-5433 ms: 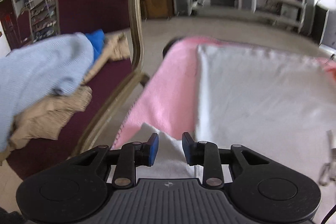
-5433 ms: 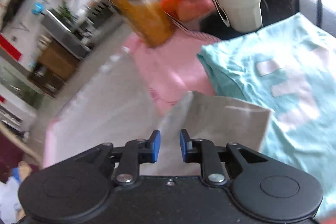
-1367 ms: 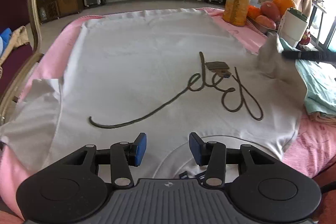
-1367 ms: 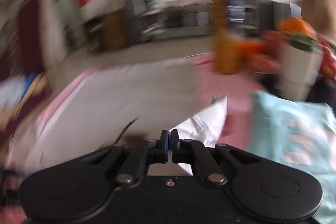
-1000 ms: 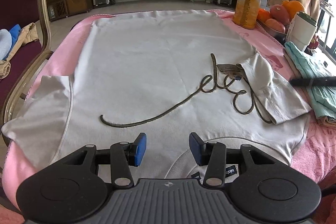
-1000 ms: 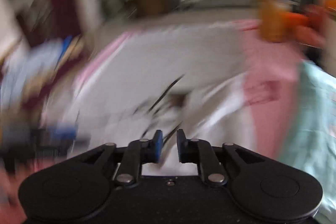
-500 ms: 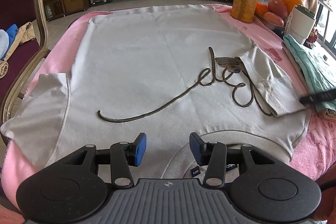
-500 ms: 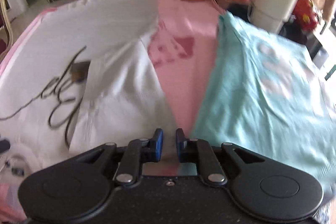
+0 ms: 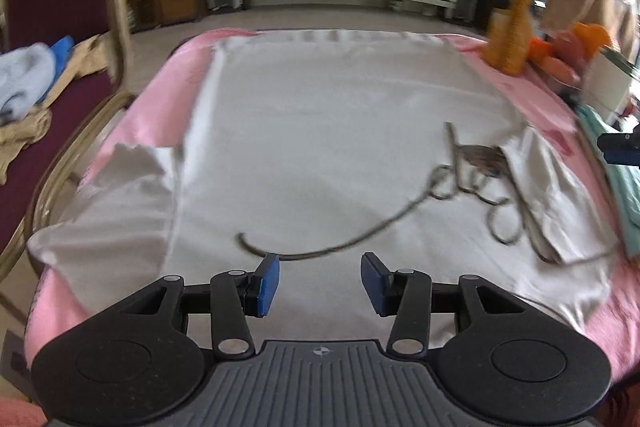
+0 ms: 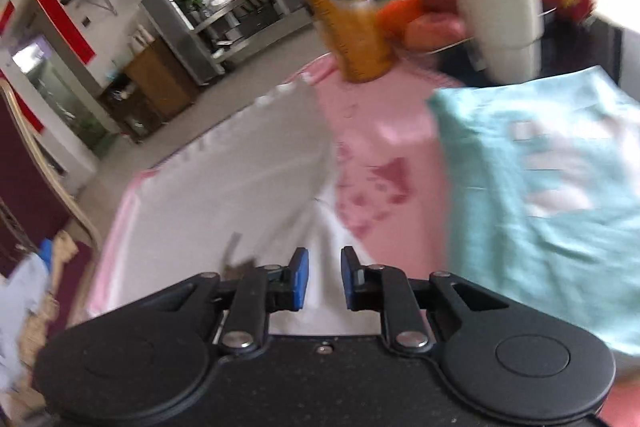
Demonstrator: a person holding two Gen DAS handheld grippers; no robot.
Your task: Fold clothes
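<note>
Left fingers (image 9: 268, 279) stand wide apart, gripping nothing, over the near hem of the white T-shirt (image 9: 320, 131) spread flat ahead, its right sleeve (image 9: 556, 195) folded inward. Right fingers (image 10: 299, 277) part narrowly, empty, above that sleeve, the teal garment (image 10: 540, 163) just right

The left wrist view sits low over the counter's (image 9: 132, 115) near edge, facing along the shirt (image 9: 328, 147) toward the far edge and the shelves beyond. The right wrist view looks from the near right part, tilted, close over the shirt's (image 10: 240, 195) right side, toward the far right corner. Both show the bottle (image 9: 514, 11) (image 10: 344, 3), the fruit and the shirt's right sleeve.
</note>
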